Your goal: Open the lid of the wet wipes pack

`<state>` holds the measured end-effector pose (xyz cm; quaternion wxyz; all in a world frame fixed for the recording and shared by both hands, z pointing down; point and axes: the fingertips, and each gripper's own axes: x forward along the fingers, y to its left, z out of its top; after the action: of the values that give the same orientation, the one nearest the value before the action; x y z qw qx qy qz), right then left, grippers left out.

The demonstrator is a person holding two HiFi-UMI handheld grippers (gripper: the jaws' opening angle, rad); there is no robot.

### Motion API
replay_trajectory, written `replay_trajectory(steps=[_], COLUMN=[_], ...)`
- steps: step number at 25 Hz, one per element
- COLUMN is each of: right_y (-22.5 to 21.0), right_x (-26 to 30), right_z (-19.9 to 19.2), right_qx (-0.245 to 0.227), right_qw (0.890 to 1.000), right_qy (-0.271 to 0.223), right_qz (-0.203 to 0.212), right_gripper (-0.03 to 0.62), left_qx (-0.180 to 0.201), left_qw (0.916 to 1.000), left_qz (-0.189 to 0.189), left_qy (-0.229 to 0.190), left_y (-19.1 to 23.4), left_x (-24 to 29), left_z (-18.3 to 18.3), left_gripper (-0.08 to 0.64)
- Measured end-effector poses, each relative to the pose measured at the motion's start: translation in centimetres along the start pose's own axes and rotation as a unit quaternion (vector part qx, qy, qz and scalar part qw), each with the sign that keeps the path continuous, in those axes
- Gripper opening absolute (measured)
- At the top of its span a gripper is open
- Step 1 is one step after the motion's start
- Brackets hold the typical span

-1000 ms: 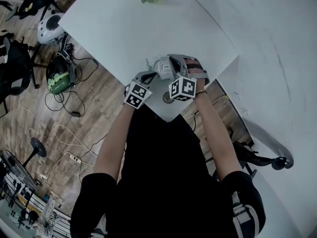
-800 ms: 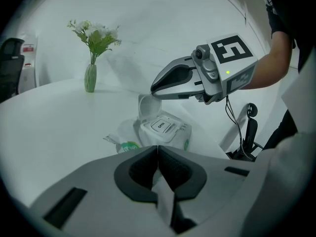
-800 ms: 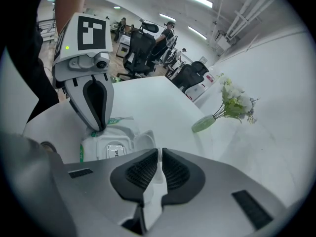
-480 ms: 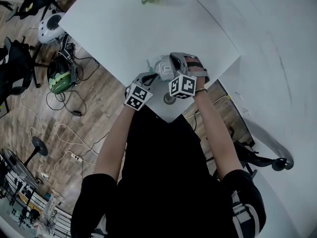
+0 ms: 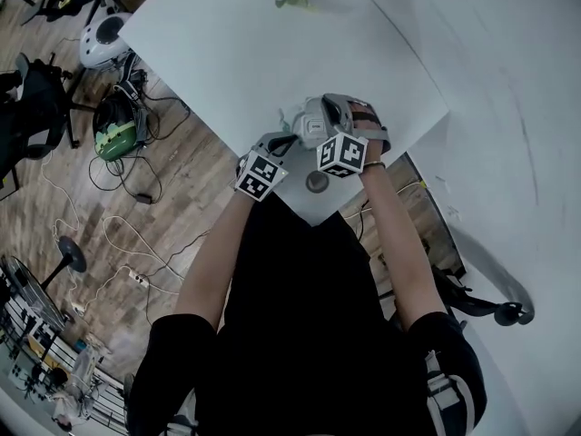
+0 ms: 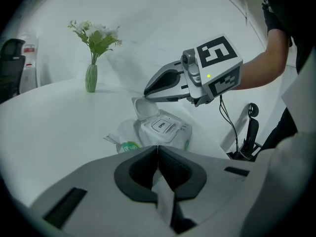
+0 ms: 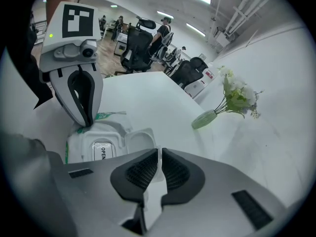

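Left gripper view: wet wipes pack (image 6: 167,132) lies just ahead of left gripper (image 6: 158,148), whose jaws are together and empty. Right gripper (image 6: 147,91), jaws narrow, pinches the top edge of the raised lid (image 6: 144,108).

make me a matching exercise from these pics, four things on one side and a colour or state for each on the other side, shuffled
Things:
1. lid
2. vase
3. pack
4. left hand-held gripper

Colour or state:
a. pale green
b. flipped up
c. jaws together
d. lying flat on the table

Pairs: 1-b, 2-a, 3-d, 4-c
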<state>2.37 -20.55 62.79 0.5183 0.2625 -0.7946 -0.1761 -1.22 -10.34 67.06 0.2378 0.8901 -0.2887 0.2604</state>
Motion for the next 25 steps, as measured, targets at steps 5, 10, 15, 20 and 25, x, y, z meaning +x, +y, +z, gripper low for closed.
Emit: replay_trajectory(steps=[5,10,15,20,25], right_y=[0.5,0.6,1.0,1.6,2.2], right_x=[0.2,0.0,-0.9,-2.7,-4.4], right_z=[-0.2,-0.9,-1.7,-2.5,-3.4], right_qx=[0.000,0.009,0.019,0.056,0.102], right_qw=[1.000,1.000,1.000,0.998,0.995], right_qy=[0.009,0.011,0.012,0.008,0.006], right_qz=[0.009,0.012,0.013,0.016,0.019], right_gripper=[0.034,0.025,0.017,0.017,0.017], left_qx=[-0.010,-0.017,-0.015,-0.022,-0.020], left_qw=[0.9999,0.9999,0.9998,0.9996,0.9996], left_qz=[-0.002,0.004,0.011,0.013,0.016], left_qy=[0.003,0.000,0.005,0.014,0.011], left_y=[0.1,0.1,-0.1,-0.5,-1.2], left_x=[-0.4,-0.4,-0.4,-0.7,-1.7], left_z=[-0.5,0.0,0.0,0.1,0.3], left_gripper=[0.025,0.025,0.025,0.025,0.025])
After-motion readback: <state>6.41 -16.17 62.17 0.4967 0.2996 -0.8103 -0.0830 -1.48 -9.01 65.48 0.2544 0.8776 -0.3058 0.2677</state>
